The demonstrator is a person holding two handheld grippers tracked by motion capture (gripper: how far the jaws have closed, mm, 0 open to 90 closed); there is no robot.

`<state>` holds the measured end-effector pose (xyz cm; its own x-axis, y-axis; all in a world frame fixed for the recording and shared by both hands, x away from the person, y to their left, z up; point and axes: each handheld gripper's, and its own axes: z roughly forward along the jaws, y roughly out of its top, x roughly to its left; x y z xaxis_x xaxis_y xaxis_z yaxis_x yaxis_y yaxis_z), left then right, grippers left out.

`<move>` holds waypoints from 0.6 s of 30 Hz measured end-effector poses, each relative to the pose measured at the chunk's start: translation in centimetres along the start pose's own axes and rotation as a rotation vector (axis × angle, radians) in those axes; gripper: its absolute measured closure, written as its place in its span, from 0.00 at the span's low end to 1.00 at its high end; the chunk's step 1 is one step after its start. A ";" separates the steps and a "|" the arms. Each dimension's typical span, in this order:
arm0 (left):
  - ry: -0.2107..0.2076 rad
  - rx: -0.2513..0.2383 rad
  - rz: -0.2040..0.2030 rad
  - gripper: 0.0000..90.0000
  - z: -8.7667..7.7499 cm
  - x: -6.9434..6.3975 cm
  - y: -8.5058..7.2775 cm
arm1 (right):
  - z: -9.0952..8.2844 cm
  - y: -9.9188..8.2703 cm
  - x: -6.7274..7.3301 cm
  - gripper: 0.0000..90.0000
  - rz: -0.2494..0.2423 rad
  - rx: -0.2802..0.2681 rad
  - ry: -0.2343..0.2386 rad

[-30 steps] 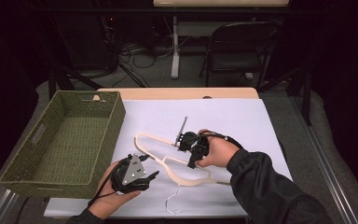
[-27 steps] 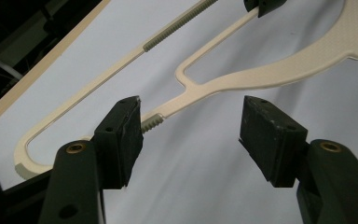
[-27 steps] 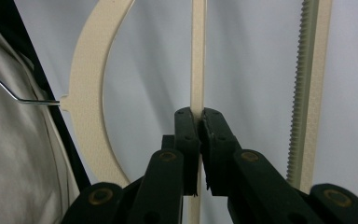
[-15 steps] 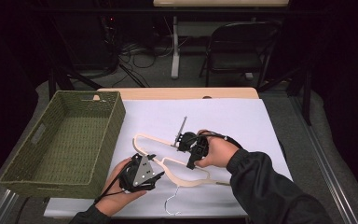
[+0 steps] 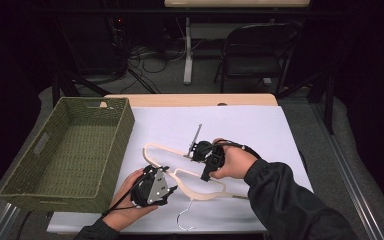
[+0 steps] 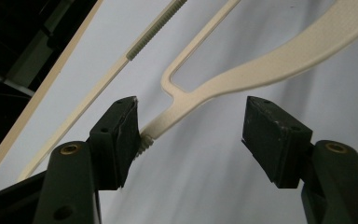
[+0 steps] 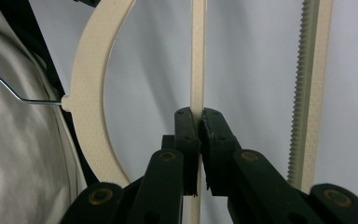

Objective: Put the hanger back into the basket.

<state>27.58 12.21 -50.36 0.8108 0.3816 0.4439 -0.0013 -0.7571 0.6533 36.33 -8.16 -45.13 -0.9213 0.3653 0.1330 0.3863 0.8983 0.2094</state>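
A cream plastic hanger lies flat on the white table cover, its metal hook near the front edge. My right gripper is over the hanger's far side, shut on the hanger's thin straight bar; in the right gripper view both pads press that bar. Beside it run the curved arm and a ridged bar. My left gripper is at the hanger's near arm. Its jaws are open wide, with the hanger's arm just beyond them and a stub of it against the left pad.
A green woven basket, with nothing in it, stands on the table's left side. A thin grey rod lies just beyond the right gripper. Behind the table are a folding chair, a table leg and floor cables.
My left gripper has edged a little to the right, closer to the hanger's arm. The right gripper and the hanger have stayed put.
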 end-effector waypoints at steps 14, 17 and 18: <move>-0.006 0.013 0.074 0.45 1.4 -0.2 0.4 | 0.4 0.6 0.4 0.95 -0.012 -0.002 0.015; -0.025 0.010 0.093 0.47 1.7 -0.2 0.4 | 0.6 0.6 0.4 0.95 -0.021 -0.008 0.020; -0.030 0.011 0.103 0.47 1.7 -0.3 0.5 | 0.6 0.7 0.4 0.95 -0.021 -0.005 0.018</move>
<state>28.38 10.86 -51.24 0.8238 0.2860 0.4895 -0.0790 -0.7972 0.5986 36.15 -7.24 -45.48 -0.9283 0.3421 0.1456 0.3673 0.9043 0.2174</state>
